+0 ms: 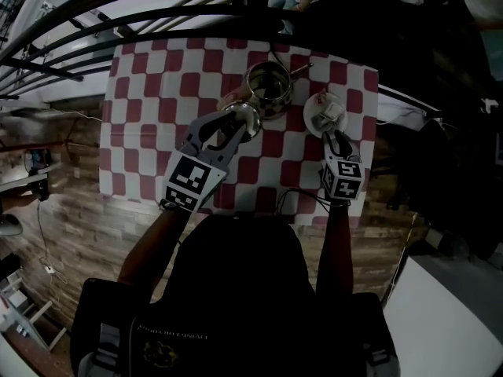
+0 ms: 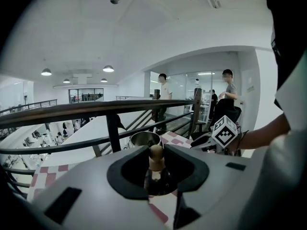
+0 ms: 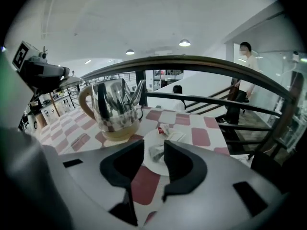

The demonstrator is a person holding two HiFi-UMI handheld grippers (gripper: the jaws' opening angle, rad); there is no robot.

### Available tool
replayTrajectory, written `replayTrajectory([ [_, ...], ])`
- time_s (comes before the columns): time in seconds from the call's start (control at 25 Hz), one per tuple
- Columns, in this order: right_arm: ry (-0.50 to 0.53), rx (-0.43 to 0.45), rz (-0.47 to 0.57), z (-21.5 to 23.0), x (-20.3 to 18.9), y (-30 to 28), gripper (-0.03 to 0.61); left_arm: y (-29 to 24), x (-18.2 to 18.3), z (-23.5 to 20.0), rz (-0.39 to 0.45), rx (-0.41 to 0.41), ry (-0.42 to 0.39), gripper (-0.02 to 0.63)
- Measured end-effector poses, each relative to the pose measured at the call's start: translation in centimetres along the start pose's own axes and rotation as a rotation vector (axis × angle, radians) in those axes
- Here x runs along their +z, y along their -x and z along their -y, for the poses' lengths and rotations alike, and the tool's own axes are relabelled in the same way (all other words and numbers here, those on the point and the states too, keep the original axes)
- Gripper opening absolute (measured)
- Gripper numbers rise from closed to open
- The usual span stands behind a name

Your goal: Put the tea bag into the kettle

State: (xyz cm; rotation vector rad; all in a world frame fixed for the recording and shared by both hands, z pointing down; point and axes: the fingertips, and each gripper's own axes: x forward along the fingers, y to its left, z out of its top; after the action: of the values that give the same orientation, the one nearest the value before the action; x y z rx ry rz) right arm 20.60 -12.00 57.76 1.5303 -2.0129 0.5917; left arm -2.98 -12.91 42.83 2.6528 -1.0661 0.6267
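Nearest to us, the right gripper (image 3: 154,146) has its jaws drawn in on the tea bag (image 3: 154,153), which sits pinched between them, low at the white saucer (image 3: 156,168). The string and red tag (image 3: 162,128) lie loose on the saucer just beyond. The left gripper (image 2: 156,147) is clamped on the wooden knob (image 2: 156,152) of the lid (image 1: 245,119), which we hold just beside the kettle (image 3: 112,110), so the kettle mouth is uncovered. We judge the hold on the bag to be light: a soft, crumpled bag can slip out on the lift, and the trailing tag can catch the saucer rim and drag it. The lid hangs close to the mouth, so if we carry the bag across without moving the lid aside, the two grippers may collide. Saucer and kettle stand near each other on a red-and-white checked cloth (image 1: 157,93) covering the table. Behind it runs a dark railing (image 3: 201,63), then a bright white hall with ceiling lamps and several people standing well away.
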Motion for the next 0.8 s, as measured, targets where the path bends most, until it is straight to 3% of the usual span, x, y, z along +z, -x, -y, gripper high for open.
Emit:
replayTrajectory([
  [0.56, -0.003, -0.069, -0.117, 2.1, -3.9, -4.3, 0.132, -0.8, -1.6, 2.8, -0.04, -0.051, 0.009, 0.101],
  [0.8, -0.006, -0.056, -0.138, 2.2, -4.5, -5.2, 0.132, -1.4, -2.2, 2.8, -0.055, -0.053, 0.015, 0.101],
])
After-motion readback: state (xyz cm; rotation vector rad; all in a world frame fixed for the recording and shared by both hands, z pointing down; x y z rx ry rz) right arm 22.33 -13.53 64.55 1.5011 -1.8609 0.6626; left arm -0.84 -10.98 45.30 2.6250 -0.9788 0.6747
